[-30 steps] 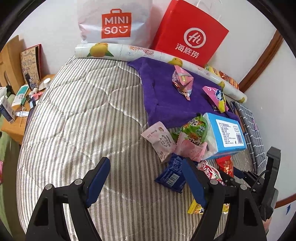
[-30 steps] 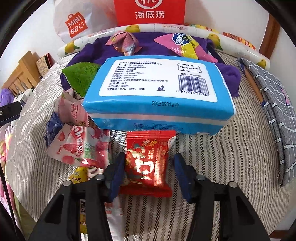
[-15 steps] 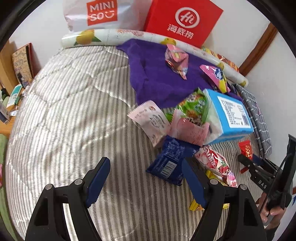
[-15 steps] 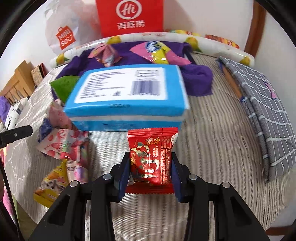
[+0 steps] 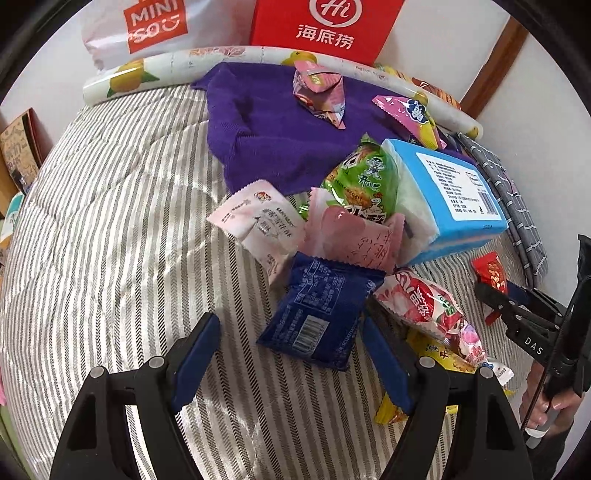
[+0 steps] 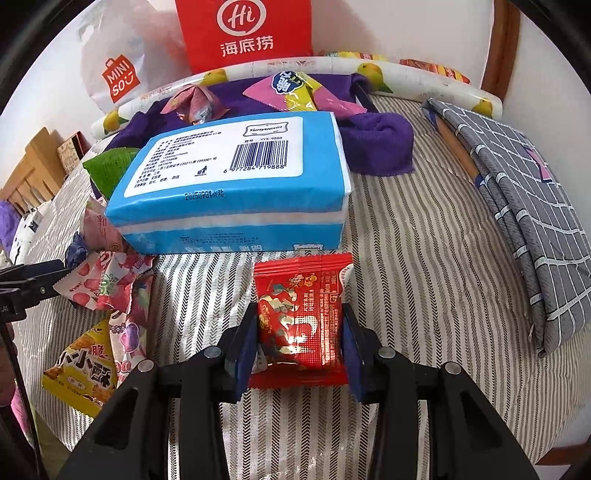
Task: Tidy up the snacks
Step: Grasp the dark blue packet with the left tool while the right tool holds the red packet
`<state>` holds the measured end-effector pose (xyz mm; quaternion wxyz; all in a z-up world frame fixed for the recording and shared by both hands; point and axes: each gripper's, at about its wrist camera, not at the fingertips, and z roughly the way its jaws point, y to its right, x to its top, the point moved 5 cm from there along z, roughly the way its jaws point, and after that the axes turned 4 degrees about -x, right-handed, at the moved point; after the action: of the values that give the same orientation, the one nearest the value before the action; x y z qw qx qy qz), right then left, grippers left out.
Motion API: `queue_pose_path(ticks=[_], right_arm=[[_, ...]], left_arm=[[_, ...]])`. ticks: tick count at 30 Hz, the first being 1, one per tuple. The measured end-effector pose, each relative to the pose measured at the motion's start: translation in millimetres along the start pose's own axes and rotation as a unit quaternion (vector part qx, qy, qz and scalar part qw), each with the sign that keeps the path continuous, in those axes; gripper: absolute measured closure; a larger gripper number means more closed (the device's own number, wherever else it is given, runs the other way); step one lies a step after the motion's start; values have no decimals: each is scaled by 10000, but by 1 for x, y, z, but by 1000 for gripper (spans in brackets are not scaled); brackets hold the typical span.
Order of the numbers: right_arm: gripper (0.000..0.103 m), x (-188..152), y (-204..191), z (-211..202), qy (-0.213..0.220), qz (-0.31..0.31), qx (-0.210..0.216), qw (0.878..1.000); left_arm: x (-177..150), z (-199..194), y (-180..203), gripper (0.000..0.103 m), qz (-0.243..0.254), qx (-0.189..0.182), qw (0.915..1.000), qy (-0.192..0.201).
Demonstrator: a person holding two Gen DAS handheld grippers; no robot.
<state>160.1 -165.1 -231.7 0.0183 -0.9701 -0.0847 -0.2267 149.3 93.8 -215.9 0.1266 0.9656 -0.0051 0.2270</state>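
Note:
My right gripper [image 6: 300, 330] is shut on a small red snack packet [image 6: 301, 314] and holds it just in front of the blue tissue pack [image 6: 236, 177]; the packet also shows in the left wrist view [image 5: 489, 271]. My left gripper [image 5: 291, 350] is open, its fingers on either side of the near edge of a dark blue snack packet [image 5: 317, 302] on the striped bed. Around it lie a white-pink packet [image 5: 258, 221], a pink packet [image 5: 354, 240], a green bag [image 5: 364, 184] and a strawberry packet [image 5: 424, 299]. Two pink snacks [image 5: 319, 92] lie on the purple towel [image 5: 269, 136].
A red paper bag [image 5: 325, 26] and a white Miniso bag [image 5: 147, 29] stand against the back wall behind a rolled mat [image 5: 155, 70]. A folded grey checked cloth [image 6: 517, 206] lies at the right. A yellow packet [image 6: 85, 373] lies near the front left.
My right gripper has closed on the red packet and lifted it a little. My left gripper has moved forward toward the dark blue packet, still open.

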Motion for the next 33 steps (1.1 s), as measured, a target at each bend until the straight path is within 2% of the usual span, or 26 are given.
queue_pose_path(ticks=[14,15,18,22,33], right_arm=[[62,-1,0,1,62,-26,-48,10000],[62,0,0,1,63,-31,-48,10000],[62,0,1,0,42,-3,-15,10000],[62,1,1,-2,-30,52,1,10000],[62,2,-1,-31,215,53,39,9997]], left_arm=[[7,10,9,27,359,380,9986,116],[7,10,9,28,373,417,9984,117],[6,7,8,46,367,444,9982,147],[4,1,6,59,223,200,9994,157],[-6,-28,14,61,248,157,9988,388]])
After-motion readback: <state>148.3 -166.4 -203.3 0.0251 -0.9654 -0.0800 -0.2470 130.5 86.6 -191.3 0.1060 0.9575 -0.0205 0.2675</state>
